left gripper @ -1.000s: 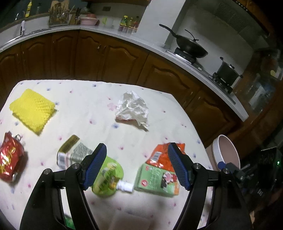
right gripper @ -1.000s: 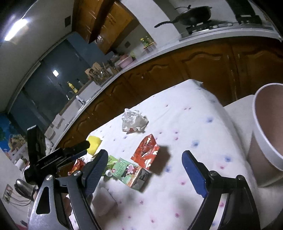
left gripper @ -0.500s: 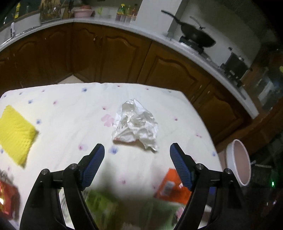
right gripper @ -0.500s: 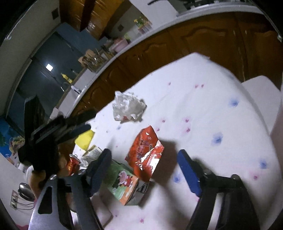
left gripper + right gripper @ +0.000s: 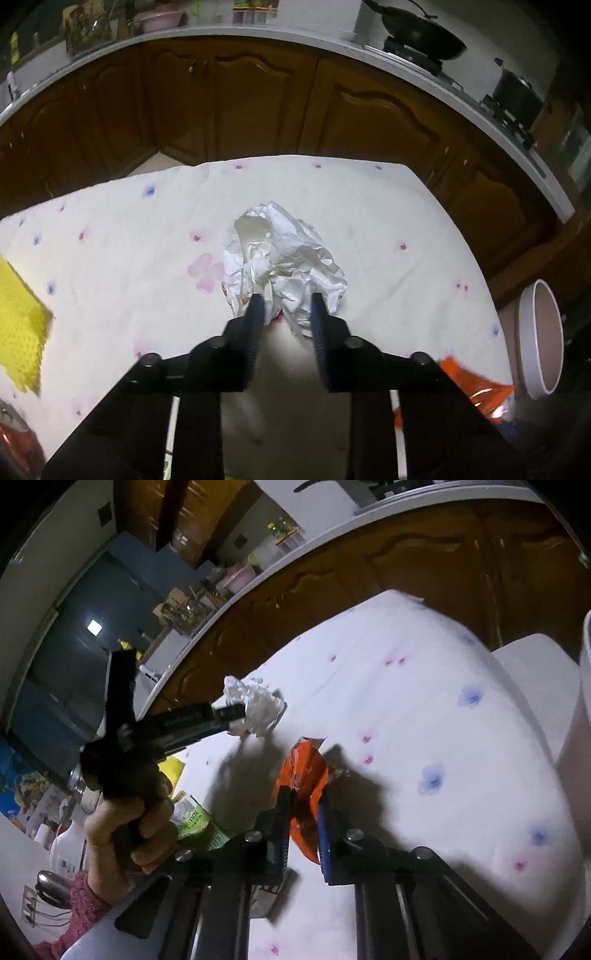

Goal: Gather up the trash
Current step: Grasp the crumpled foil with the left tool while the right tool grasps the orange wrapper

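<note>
A crumpled white paper wad (image 5: pixel 284 264) lies on the white flowered tablecloth (image 5: pixel 369 206). My left gripper (image 5: pixel 285 304) is shut on the near edge of the wad; the right wrist view shows it at the wad (image 5: pixel 255 705) too. My right gripper (image 5: pixel 303 805) is shut on an orange snack wrapper (image 5: pixel 304 775), which also shows at the lower right of the left wrist view (image 5: pixel 476 384). A white bin (image 5: pixel 541 338) stands off the table's right edge.
A yellow sponge cloth (image 5: pixel 20 321) lies at the table's left. A green drink carton (image 5: pixel 195 827) lies left of my right gripper. A red crushed packet (image 5: pixel 14 443) is at the lower left. Brown kitchen cabinets (image 5: pixel 258 99) stand beyond the table.
Both grippers moved forward and closed: the left one onto the white paper wad, the right one onto the orange wrapper. Both were open half a second ago.
</note>
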`<state>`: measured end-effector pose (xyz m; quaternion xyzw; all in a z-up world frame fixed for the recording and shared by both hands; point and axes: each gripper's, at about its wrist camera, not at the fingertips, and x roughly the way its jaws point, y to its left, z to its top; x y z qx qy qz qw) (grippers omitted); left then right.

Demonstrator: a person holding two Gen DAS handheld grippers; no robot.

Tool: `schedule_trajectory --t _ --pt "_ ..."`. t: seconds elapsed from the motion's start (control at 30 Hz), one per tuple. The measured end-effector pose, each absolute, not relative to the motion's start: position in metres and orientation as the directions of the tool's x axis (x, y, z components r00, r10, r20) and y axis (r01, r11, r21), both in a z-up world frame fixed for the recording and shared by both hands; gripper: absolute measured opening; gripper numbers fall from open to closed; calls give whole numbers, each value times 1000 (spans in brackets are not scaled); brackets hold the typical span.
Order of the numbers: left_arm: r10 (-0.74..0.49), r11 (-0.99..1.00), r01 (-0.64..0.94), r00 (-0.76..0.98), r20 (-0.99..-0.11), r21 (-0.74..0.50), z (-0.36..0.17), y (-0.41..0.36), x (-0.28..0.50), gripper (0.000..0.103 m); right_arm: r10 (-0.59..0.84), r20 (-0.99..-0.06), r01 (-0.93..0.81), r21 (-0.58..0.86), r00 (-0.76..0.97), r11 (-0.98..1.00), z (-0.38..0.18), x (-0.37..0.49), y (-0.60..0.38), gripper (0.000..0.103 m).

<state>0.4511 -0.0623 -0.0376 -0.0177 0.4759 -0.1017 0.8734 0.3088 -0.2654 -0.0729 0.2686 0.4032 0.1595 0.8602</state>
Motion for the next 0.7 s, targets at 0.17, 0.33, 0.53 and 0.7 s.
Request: schedule_trajectory --t 0.17,0.33,0.53,0.7 --pt "-216 974 181 533 -818 -140 -28 -62 437 8 479 -584 -59 593 655 803 -62 293 -278 8" --pt "-259 964 206 563 -785 -170 -5 -61 409 8 475 -567 -69 591 673 804 -51 280 -286 7" --pt "-339 939 260 598 -726 -225 27 -62 358 8 462 -541 -79 585 703 807 -34 260 -298 7" --pt "-396 917 300 596 -698 -264 36 -71 318 8 436 -530 -81 564 728 822 -22 239 -310 7"
